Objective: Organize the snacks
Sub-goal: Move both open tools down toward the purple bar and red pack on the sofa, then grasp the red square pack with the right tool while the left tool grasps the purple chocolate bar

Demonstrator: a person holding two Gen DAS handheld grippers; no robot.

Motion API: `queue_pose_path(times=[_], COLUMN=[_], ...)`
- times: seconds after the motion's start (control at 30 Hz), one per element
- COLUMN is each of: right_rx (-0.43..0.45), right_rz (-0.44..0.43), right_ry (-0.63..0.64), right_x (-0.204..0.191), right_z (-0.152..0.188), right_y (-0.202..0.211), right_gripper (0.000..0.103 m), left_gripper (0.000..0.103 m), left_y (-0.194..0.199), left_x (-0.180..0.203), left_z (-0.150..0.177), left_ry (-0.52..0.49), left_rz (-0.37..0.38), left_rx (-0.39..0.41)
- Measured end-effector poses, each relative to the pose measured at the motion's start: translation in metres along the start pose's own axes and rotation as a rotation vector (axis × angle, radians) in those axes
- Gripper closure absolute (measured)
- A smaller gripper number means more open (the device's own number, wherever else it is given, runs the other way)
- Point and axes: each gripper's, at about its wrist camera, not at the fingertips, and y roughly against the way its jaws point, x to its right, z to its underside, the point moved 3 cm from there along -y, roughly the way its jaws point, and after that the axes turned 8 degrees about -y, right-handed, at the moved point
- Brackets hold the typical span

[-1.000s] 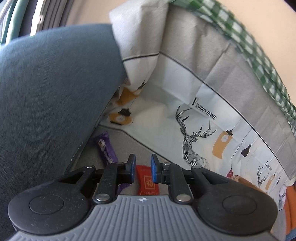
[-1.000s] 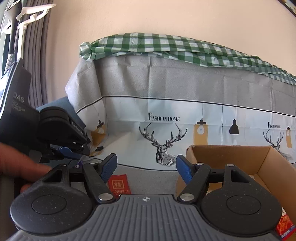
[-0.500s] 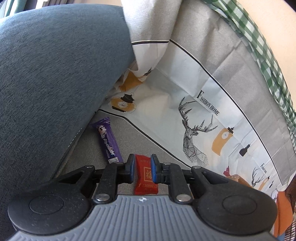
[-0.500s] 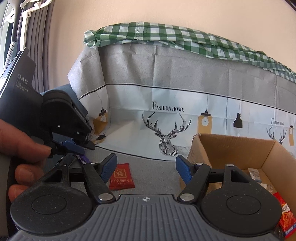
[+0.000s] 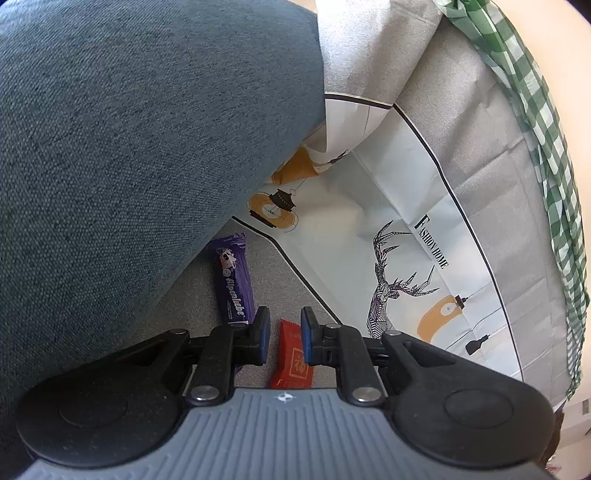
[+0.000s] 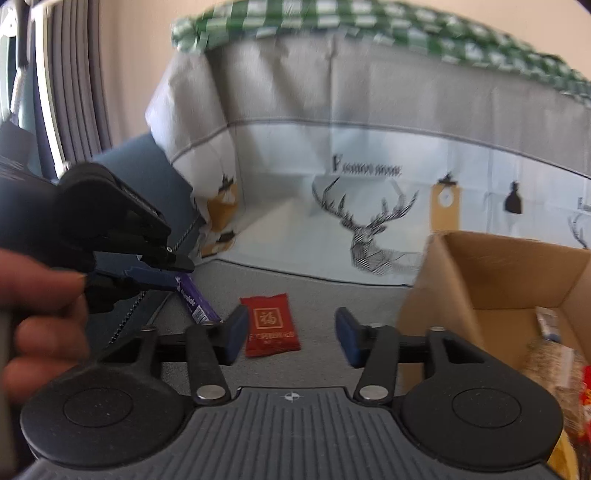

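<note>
A red snack packet lies flat on the grey fabric surface, and a purple Alpenliebe bar lies just left of it against a blue cushion. My left gripper hovers over both with its jaws nearly together and nothing held; the red packet shows through the narrow gap below. In the right wrist view the left gripper hangs above the purple bar, held by a hand. My right gripper has its jaws closing with nothing between them; the red packet lies just beyond its left finger.
An open cardboard box with several snack packs inside stands at the right. The blue cushion rises at the left. A deer-print cloth drapes the back, with a green check cloth on top.
The left gripper has sunk toward the purple bar and red packet and rolled. The right gripper has dropped and moved closer, its jaws have narrowed, and more of the box shows.
</note>
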Motion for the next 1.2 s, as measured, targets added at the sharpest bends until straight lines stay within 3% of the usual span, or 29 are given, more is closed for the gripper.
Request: queue_pose_path(times=[0.07,0.27,0.5,0.6,0.63,0.67,0.93,1.2], right_rx=[-0.049,-0.159,-0.233,-0.240,-0.229,-0.221,-0.141,-0.209], right_rz=[-0.001,0.027,0.013,0.001,-0.002,-0.007,0.005,-0.061], right_ry=[0.018,0.013,0.002,0.027,0.033,0.039,0.034,0.091], right_x=[-0.006,-0.001,-0.006,-0.011,-0.013,-0.014,0.000,0.011], right_z=[0.000,0.010,0.023,0.028,0.028,0.028,0.033,0.076], right_y=[-0.022,-0.077,-0.117,-0.123,-0.122,-0.119,-0.055,0.026], right_gripper=[0.032,0.022,0.021,0.031,0.045,0.046,0.047,0.047], left_gripper=[0.085,0.085,0.085,0.085,0.085,0.085,0.085,0.085], left_y=[0.001,0.002,0.002,0.002,0.002,0.002,0.001,-0.002], left_x=[-0.002,-0.003,-0.004,-0.005,-0.005,-0.005,-0.003,0.003], left_z=[-0.001,-0.003,-0.005,-0.006,-0.006,-0.006,-0.005,-0.001], left_ry=[0.014,0.039,0.049,0.054,0.054,0.053,0.044,0.008], left_rz=[0.012,0.029,0.044,0.053,0.054,0.052,0.043,-0.006], left_rx=[0.003,0.001,-0.007,-0.009,-0.010,-0.010,-0.013,-0.011])
